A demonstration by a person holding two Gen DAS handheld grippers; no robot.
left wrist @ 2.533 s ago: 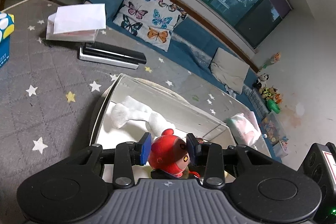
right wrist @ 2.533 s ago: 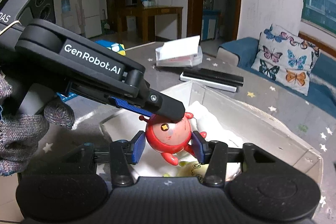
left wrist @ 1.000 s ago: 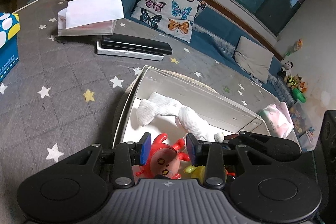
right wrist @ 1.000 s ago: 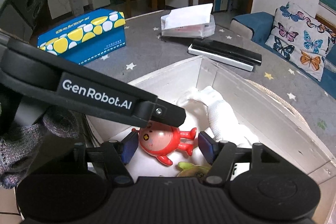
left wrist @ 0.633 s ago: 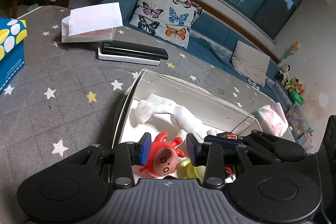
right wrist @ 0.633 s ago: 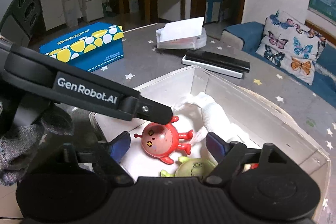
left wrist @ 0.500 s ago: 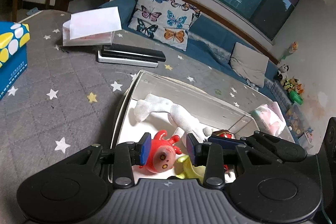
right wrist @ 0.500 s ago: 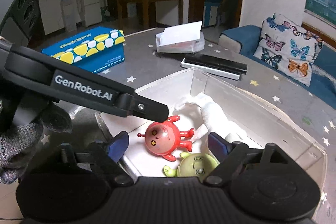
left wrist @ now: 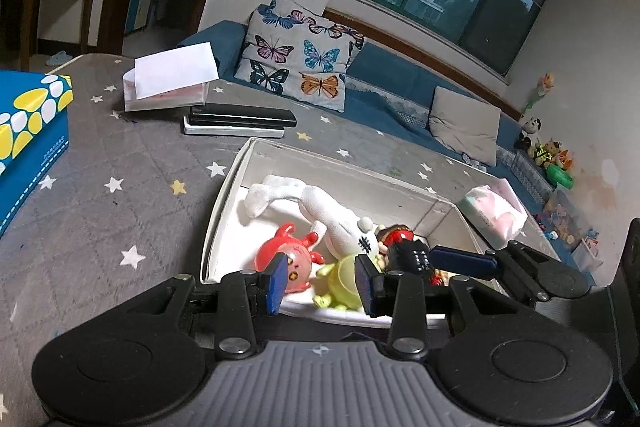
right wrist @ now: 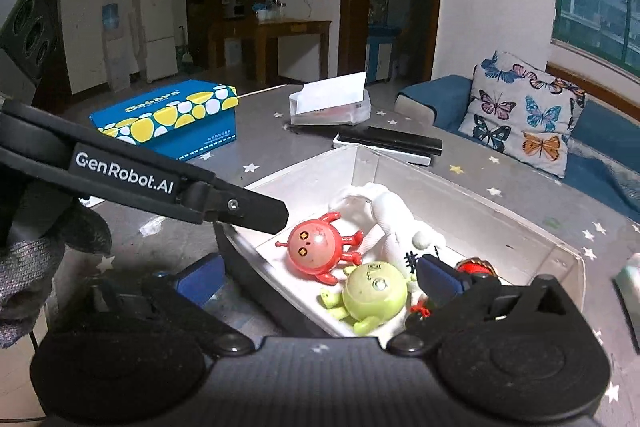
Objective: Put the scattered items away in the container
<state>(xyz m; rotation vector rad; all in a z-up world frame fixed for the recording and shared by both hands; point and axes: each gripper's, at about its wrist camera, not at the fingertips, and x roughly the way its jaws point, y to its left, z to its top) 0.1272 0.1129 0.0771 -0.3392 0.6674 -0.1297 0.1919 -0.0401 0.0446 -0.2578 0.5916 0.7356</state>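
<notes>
Both grippers hover over the near end of the box (right wrist: 460, 187) — and both hold nothing. The right gripper (right wrist: 316, 281) stands wide open, pads well apart; the left gripper (left wrist: 320, 283) is parted to a moderate gap, nothing between the pads. The red toy (right wrist: 318, 251) lies inside the box by its near-left corner, touching the green toy (right wrist: 374, 293), with the white plush (right wrist: 396, 219) behind and a dark red figure (left wrist: 400, 239) alongside. The drop looks done, I'd say — next comes lifting clear and scanning the table (left wrist: 100, 155) for strays.
</notes>
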